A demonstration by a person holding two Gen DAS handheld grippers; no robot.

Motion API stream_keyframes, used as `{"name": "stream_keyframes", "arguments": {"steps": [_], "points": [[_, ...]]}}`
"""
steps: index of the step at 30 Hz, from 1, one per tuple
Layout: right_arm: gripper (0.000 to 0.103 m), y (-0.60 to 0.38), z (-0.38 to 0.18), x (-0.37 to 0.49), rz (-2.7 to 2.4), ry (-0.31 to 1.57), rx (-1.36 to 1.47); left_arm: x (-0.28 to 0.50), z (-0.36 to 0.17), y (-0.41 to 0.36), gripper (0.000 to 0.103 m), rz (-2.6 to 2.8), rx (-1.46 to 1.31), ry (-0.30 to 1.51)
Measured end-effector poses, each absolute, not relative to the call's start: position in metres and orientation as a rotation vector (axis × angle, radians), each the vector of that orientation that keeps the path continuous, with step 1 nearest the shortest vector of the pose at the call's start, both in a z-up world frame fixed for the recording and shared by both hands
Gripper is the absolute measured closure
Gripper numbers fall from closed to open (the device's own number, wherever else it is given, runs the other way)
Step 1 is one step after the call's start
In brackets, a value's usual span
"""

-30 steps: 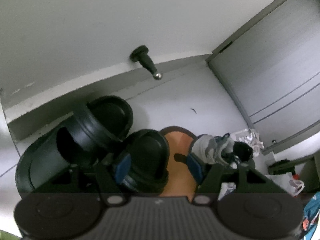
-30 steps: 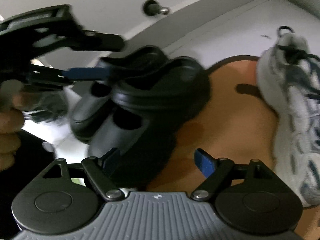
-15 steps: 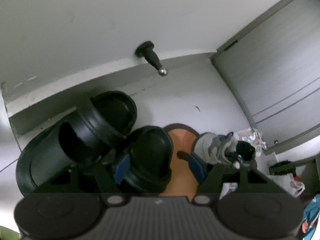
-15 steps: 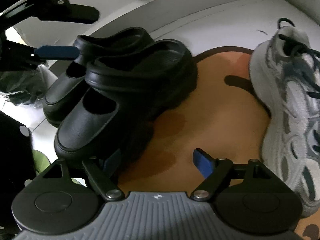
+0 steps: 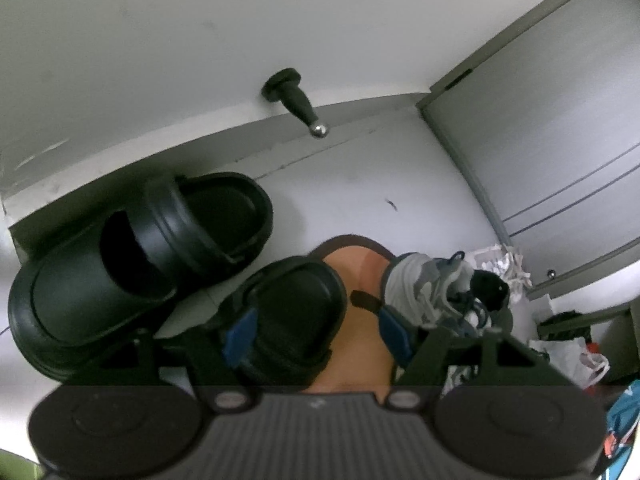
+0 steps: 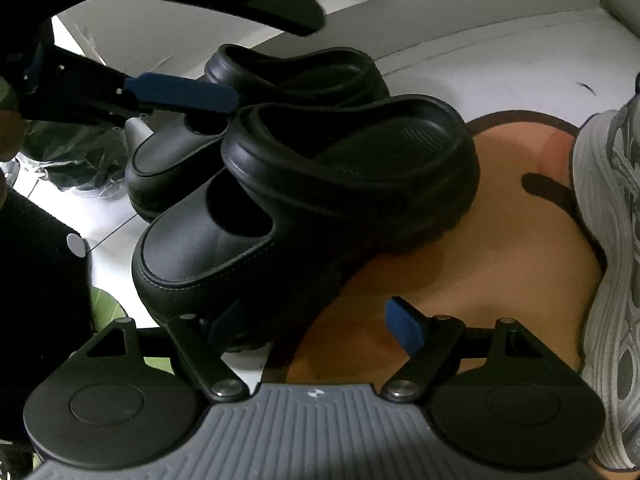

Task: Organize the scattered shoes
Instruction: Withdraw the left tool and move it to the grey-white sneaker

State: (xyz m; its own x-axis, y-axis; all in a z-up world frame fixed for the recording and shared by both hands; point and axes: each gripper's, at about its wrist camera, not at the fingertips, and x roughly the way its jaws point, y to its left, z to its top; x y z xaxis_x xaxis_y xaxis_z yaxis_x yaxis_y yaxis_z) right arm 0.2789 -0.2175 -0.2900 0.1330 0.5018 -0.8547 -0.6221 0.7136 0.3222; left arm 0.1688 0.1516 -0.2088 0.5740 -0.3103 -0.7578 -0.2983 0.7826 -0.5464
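Both grippers stand wide, holding nothing. The right gripper (image 6: 310,326) should straddle the nearer black clog (image 6: 304,208); the left gripper (image 5: 316,334) should hold clear above the 2 clogs.

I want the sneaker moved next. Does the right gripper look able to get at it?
Probably yes: the right gripper is open and empty, and the sneaker lies uncovered beside it on the orange mat.

White floor (image 5: 360,184) carries two black clogs (image 6: 304,200), an orange mat (image 6: 480,280), and a grey sneaker (image 6: 612,280).
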Motion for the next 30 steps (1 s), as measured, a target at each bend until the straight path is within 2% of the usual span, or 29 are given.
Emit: {"name": "stream_keyframes", "arguments": {"steps": [8, 22, 30], "points": [[0.02, -0.224, -0.274, 0.272, 0.772, 1.15, -0.148, 0.168, -0.202, 0.151, 0.033, 0.0, -0.675, 0.946], [0.019, -0.306, -0.223, 0.25, 0.599, 1.103, -0.114, 0.166, -0.198, 0.107, 0.032, -0.171, -0.593, 1.005], [0.019, -0.365, -0.165, 0.23, 0.536, 1.066, -0.143, 0.163, -0.182, 0.082, 0.032, -0.269, -0.503, 1.02]]}}
